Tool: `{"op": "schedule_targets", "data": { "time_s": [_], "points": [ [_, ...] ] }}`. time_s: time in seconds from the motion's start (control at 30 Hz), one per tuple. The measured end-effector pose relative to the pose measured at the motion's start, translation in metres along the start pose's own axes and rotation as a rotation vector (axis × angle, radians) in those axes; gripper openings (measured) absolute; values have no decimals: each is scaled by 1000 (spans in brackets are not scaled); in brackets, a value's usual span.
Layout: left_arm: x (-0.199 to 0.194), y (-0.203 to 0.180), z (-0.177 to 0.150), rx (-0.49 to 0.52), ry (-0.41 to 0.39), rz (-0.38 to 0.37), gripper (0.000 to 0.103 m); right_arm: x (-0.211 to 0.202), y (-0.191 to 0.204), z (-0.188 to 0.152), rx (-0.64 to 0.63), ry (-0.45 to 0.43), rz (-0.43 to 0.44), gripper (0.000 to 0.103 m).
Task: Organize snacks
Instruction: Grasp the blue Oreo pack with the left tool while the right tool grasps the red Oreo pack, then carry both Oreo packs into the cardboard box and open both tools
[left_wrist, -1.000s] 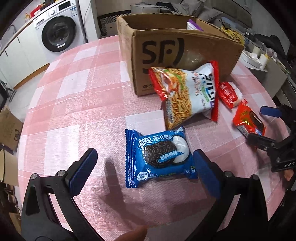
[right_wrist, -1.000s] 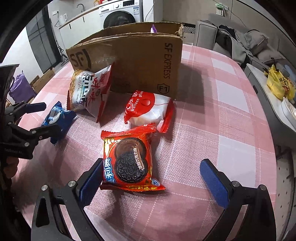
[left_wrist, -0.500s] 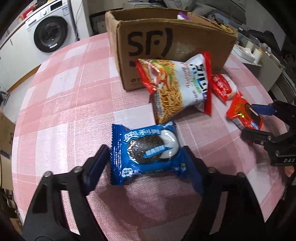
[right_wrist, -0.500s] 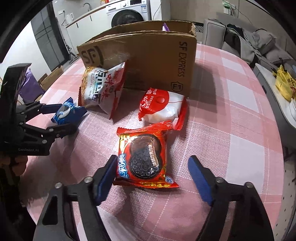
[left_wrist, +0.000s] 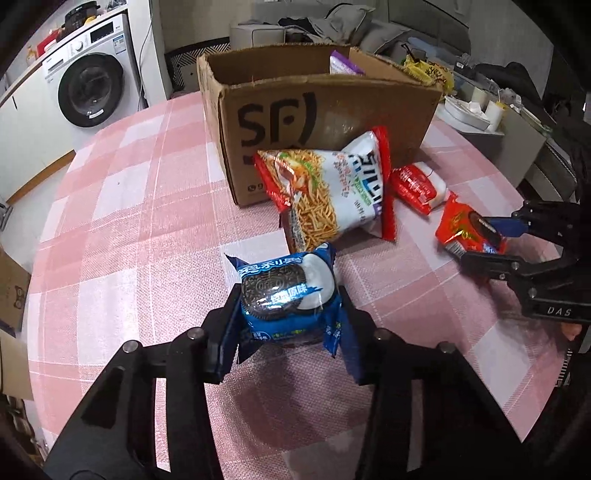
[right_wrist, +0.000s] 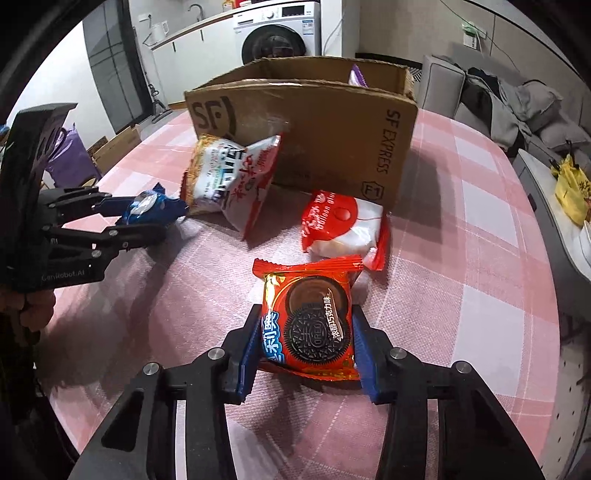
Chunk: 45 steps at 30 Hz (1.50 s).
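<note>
My left gripper (left_wrist: 290, 321) is shut on a blue Oreo pack (left_wrist: 286, 291) and holds it just above the pink checked table (left_wrist: 129, 221). My right gripper (right_wrist: 306, 343) is shut on a red Oreo pack (right_wrist: 310, 321), lifted slightly at the front. Each gripper also shows in the other view: the right one (left_wrist: 491, 240) and the left one (right_wrist: 147, 218). An open SF cardboard box (left_wrist: 325, 122) stands at the back, with a purple packet (left_wrist: 343, 66) inside. A noodle snack bag (left_wrist: 328, 184) leans on its front. A red and white packet (right_wrist: 340, 225) lies beside it.
A washing machine (left_wrist: 92, 85) stands beyond the table on the left. A side counter with bowls and a yellow bag (left_wrist: 476, 107) is at the right. A sofa with clothes (right_wrist: 498, 99) is behind the table.
Both grippers moved forward and closed: the left on the blue Oreo pack, the right on the red Oreo pack. Both packs have risen slightly off the cloth.
</note>
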<state>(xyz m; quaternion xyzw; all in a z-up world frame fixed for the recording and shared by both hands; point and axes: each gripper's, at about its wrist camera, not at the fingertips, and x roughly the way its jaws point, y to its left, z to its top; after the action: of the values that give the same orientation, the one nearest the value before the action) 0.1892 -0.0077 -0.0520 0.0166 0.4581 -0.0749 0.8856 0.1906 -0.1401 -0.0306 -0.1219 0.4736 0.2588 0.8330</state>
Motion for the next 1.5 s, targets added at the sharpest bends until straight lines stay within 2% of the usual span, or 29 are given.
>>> {"op": "schedule_targets", "data": {
  "time_s": [0.13,0.33,0.53,0.8,1.13,1.5],
  "points": [
    [-14,1,3,-16,-29,-58,43,-7,4,-1,-11,-16,35,45],
    [-39,2,9,-29,-104,-75,43,-21,0,-1,-7,-50,43,45],
    [-56,5,13,-41,-148,-66,43,-50,-4,2,11,-123,32,45],
    [-73,6,15,-67,-195,-66,43,-62,-3,8,46,-163,38,45],
    [-94,7,29,-104,-246,-60,43,-92,-8,25,89,-265,44,45],
    [-120,2,52,-76,-301,-23,43,-125,-16,46,143,-385,84,45]
  ]
}}
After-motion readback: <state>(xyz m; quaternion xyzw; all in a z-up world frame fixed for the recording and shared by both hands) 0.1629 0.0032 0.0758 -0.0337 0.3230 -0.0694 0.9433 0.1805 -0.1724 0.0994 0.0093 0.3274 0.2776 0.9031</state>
